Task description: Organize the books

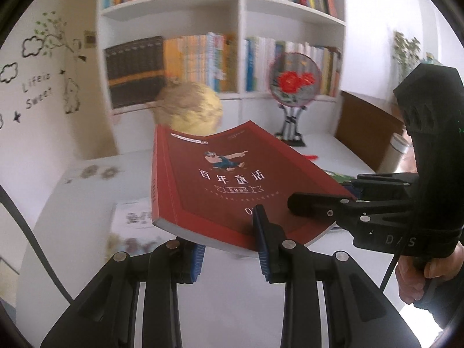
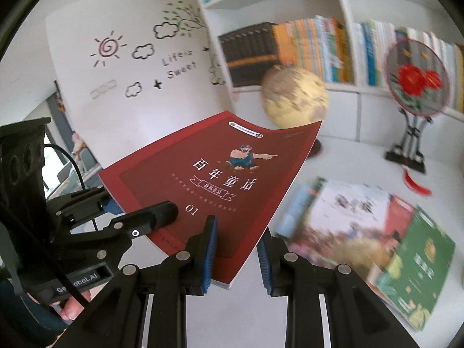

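Both grippers clamp the red book (image 1: pixel 220 182) by its near edge—left gripper (image 1: pixel 229 249) mid-frame, right gripper (image 2: pixel 236 253) likewise—its long axis pointing up-frame toward the bookshelf (image 1: pixel 240 8).

left gripper (image 1: pixel 232 242) clamped, right gripper (image 2: pixel 237 250) clamped

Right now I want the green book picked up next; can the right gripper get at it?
Probably not yet: the right gripper is shut on the red book, shared with the left gripper. The green book lies uncovered atop the pile.
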A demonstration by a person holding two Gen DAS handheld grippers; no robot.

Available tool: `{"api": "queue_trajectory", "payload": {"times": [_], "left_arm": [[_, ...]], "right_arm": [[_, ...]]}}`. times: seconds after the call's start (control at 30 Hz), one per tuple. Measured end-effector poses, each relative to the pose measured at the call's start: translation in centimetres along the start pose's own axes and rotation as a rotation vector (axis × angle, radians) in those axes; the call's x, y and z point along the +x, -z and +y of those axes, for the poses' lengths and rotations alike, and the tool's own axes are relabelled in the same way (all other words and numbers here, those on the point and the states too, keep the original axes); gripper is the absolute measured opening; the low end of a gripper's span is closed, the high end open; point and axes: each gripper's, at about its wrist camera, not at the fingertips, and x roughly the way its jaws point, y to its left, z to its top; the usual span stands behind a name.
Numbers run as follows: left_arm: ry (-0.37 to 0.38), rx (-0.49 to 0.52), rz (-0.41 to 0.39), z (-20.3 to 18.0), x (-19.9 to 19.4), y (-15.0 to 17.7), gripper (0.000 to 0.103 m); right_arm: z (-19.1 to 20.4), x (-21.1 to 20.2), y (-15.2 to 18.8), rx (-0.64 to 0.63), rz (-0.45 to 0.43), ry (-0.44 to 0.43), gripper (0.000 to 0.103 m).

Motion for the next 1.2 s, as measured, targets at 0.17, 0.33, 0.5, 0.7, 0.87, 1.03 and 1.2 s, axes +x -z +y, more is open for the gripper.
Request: {"api": "queue_trajectory", "payload": {"times": [0.17,0.33,0.5,0.7,0.87,1.03,1.2], "left_arm": [[-0.023,-0.025,0.007,6.0,0.6,0.3,0.027],[0.007,-0.067,0.049,12.3,3.9,1.4,0.028],[0.048,-0.089,0.106,16.3,8.3,3.0,0.028],[0.082,-0.135,0.174,19.1,12.1,5.4,0.028],[0.082,-0.142,0.203,20.0,13.3,6.8,0.028],[0.106,-0.161,0.245,20.8,13.7,8.1,0.028],[0.104,-0.174,0.312,21.0,14.0,9.9,0.03]], "right_arm": [[4.1,4.3,-2.3,-0.029,0.008,-0.009,0.025],[6.8,11.1,-3.5,0.029,0.051,-0.026,0.025],[7.4,16.7,-3.5,0.078,0.095,0.02,0.025],[6.6,22.5,-3.1,0.112,0.179,0.051,0.025],[6.3,25.2,-2.4,0.143,0.222,0.063,0.025],[6.2,26.2,-1.7,0.156,0.256,0.066,0.025],[6.0,27.2,-0.1,0.18,0.304,0.041,0.025]]}}
